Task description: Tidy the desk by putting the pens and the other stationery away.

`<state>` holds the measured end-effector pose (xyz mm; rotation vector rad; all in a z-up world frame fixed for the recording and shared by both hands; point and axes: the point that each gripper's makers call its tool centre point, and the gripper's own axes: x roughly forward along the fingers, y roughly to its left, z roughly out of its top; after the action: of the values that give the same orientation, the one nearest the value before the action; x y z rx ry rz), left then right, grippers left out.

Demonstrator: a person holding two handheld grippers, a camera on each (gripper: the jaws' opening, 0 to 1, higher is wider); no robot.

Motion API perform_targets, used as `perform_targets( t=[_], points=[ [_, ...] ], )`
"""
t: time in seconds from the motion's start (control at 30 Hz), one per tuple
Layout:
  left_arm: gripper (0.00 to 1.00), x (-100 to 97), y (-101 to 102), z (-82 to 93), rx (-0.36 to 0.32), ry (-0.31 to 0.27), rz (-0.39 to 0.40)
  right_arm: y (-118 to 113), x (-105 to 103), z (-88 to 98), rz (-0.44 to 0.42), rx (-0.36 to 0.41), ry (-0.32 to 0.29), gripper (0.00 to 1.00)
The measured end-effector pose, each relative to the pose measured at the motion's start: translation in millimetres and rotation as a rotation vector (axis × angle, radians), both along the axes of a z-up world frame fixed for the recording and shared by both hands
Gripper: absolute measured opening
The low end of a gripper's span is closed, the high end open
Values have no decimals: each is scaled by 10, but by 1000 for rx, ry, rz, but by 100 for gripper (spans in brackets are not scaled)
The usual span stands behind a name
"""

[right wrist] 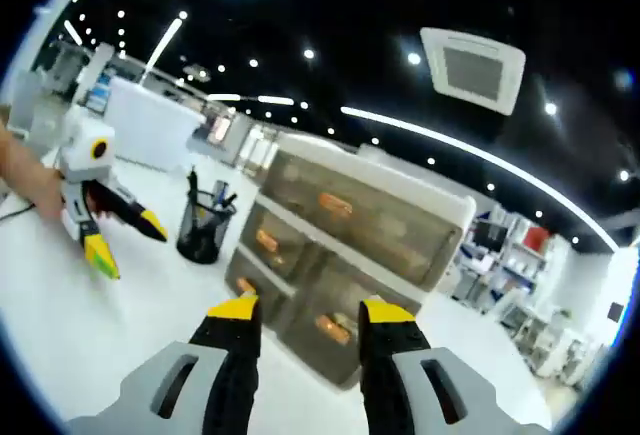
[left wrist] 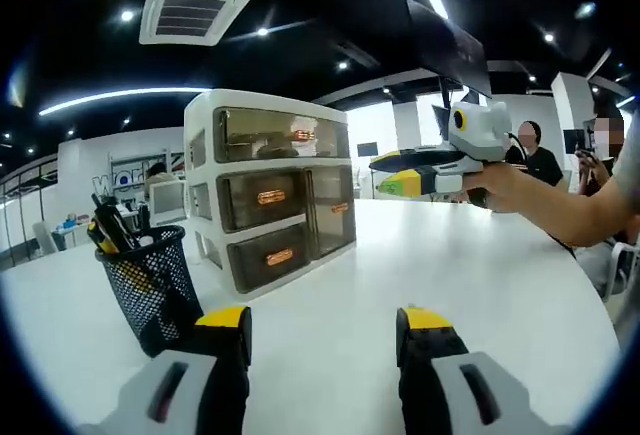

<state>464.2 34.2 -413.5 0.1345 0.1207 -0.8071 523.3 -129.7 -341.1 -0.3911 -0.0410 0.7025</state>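
Left gripper view looks low across a smooth white desk (left wrist: 420, 255) in a large open office with a dark ceiling, round spot lights, long light strips and a square ceiling air vent (left wrist: 192, 10). People sit at the far right edge of the desk, and a dark monitor (left wrist: 448, 45) hangs above them.

A white drawer unit (left wrist: 268, 190) with smoky translucent drawer fronts and orange labels stands upright on the desk, one wide drawer on top and smaller ones below. Just beside it, to its left in this view, a black mesh pen holder (left wrist: 150, 290) stands upright with pens (left wrist: 108, 227) standing in it, long axes near vertical and tips leaning slightly outward. All drawers look pushed in.

The left gripper (left wrist: 325, 340) hovers low over the desk, its yellow-tipped jaws spread apart with nothing between them. The right gripper (left wrist: 395, 173) comes in from the right, held by a hand (left wrist: 505, 187), pointing toward the drawer unit; its jaws stand parted and empty.

Right gripper view tilts: its own jaws (right wrist: 305, 320) gape empty toward the drawer unit (right wrist: 345, 255), with the pen holder (right wrist: 205, 225) beyond and the left gripper (right wrist: 125, 240) at the left, jaws apart.
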Motion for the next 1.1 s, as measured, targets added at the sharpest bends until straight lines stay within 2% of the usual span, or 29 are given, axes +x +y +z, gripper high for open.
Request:
perform_targets(
  t=[0.07,0.13,0.2,0.27,0.3,0.33,0.37,0.4,0.43,0.47,0.5,0.53,0.57,0.6,0.63,0.67,0.73,0.9,1.0,1.1],
  points=[
    [58,45,32,7,-3,-1,4,-140,-5,-58,4,10,28,40],
    [58,90,60,11,-9,0,8,-219,-29,-83,42,57,65,47],
    [58,93,47,1,-9,3,-3,-228,-30,-69,63,77,44,50],
    [58,95,35,-9,-8,7,-14,-327,-77,-27,166,173,-10,56],
    [58,90,20,-9,-8,5,-24,-405,-125,-28,222,219,-14,58],
    [58,87,2,-14,-2,2,-33,-482,-177,-68,263,243,16,59],
    [57,79,-9,-55,45,-7,-43,-543,-230,-167,276,231,94,61],
    [56,76,-16,-75,74,-16,-46,-581,-298,-291,272,185,194,64],
    [56,69,-30,-71,78,-23,-49,-593,-361,-309,311,168,188,66],
    [56,57,-46,-68,80,-25,-57,-641,-368,-299,315,187,163,66],
    [56,37,-58,-65,82,-22,-65,-667,-364,-330,309,203,194,64],
    [56,24,-70,-63,82,-20,-73,-698,-356,-398,288,247,266,62],
    [56,-1,-86,-59,82,-17,-81,-712,-324,-407,278,300,309,60],
    [56,-18,-104,-61,85,-16,-89,-710,-285,-407,262,347,344,59],
    [57,-13,-100,-72,96,-15,-82,-690,-284,-400,270,377,354,60],
    [61,31,-61,-85,111,-22,-48,-672,-309,-409,285,382,363,59],
    [66,54,-49,-138,130,-16,-43,-661,-315,-424,286,381,363,58],
    [64,74,-3,-207,101,40,-39,-625,-299,-593,259,317,382,55],
    [63,76,5,-205,97,43,-35,-606,-316,-646,248,305,410,47],
    [63,51,-13,-203,101,41,-40,-580,-362,-613,249,304,408,45]
  ],
)
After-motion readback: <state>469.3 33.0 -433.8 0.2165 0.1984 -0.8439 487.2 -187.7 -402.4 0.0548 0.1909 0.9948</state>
